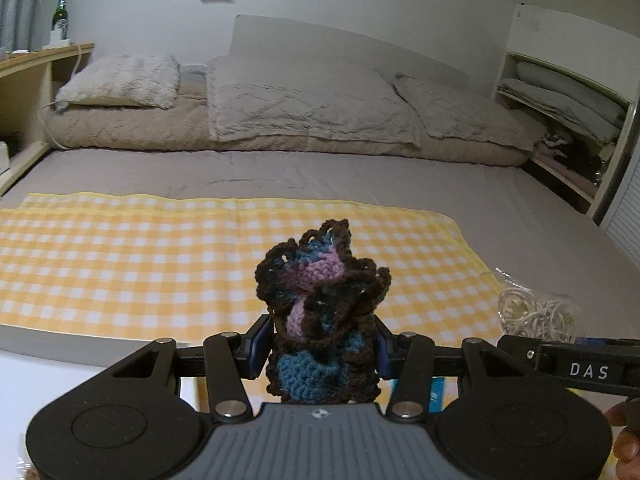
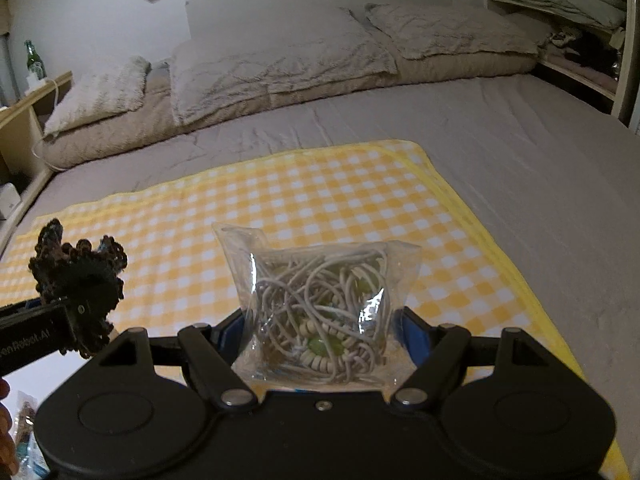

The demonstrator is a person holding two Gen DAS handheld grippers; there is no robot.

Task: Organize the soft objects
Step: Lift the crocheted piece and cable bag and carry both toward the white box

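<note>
Crocheted piece (image 1: 320,320), centre frame, clamped upright in left gripper (image 1: 318,354). Clear bag of cords (image 2: 320,312), centre frame, pinched in right gripper (image 2: 322,332). Both above yellow checked cloth (image 1: 160,264) on grey bed (image 1: 400,176); pillows (image 1: 304,104) along upper frame, shelving (image 1: 560,100) upper right.

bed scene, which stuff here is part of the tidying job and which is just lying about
Part of the job:
- crochet piece, clamped in the left gripper
- clear bag of cords and beads, clamped in the right gripper
- yellow checked cloth spread on the bed

Just lying about:
- pillows at the headboard
- green bottle on the side shelf
- folded bedding on the right-hand shelf
</note>
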